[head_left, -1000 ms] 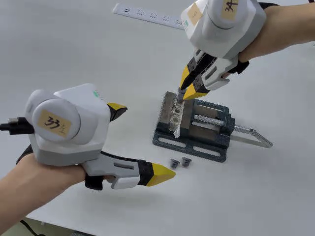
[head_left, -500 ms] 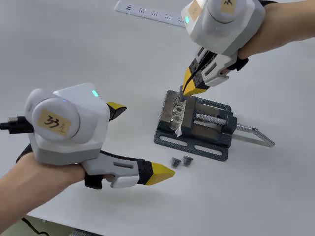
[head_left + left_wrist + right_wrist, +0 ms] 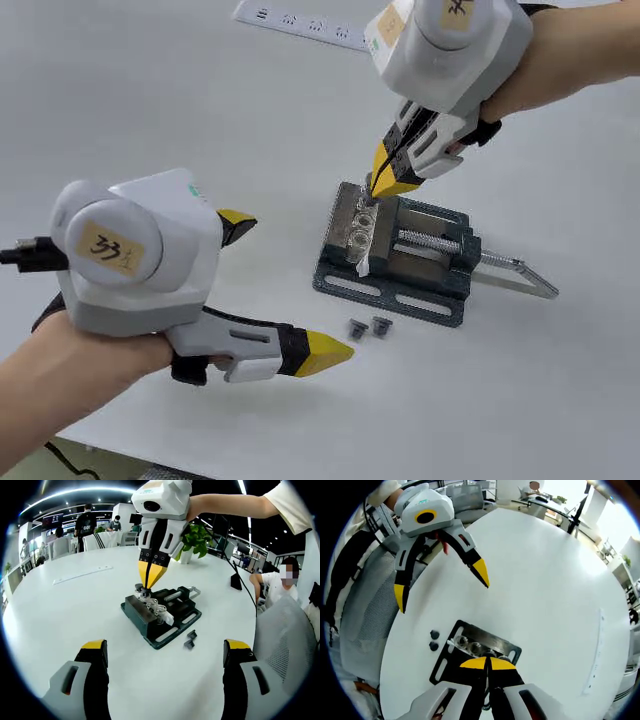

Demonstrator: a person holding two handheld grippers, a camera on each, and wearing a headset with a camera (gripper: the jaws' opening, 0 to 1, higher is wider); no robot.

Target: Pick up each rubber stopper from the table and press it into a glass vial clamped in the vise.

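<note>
The fingers of our right gripper [image 3: 375, 188] are pressed together, pointing down onto the upper end of the row of clear glass vials [image 3: 356, 235] in the dark metal vise [image 3: 436, 284]. We cannot tell whether they pinch a stopper. Two small grey rubber stoppers [image 3: 367, 326] lie on the white surface [image 3: 150, 100] just below the vise, nearer our left gripper [image 3: 288, 284], whose fingers gape wide and hold nothing.

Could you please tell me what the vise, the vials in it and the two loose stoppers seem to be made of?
Vise: likely cast metal, matte dark grey paint, with bare shiny jaw faces and screw. Vials: clear glass by their transparency and glints, though plastic is possible. Stoppers: dull dark grey, no shine, probably rubber.
</note>
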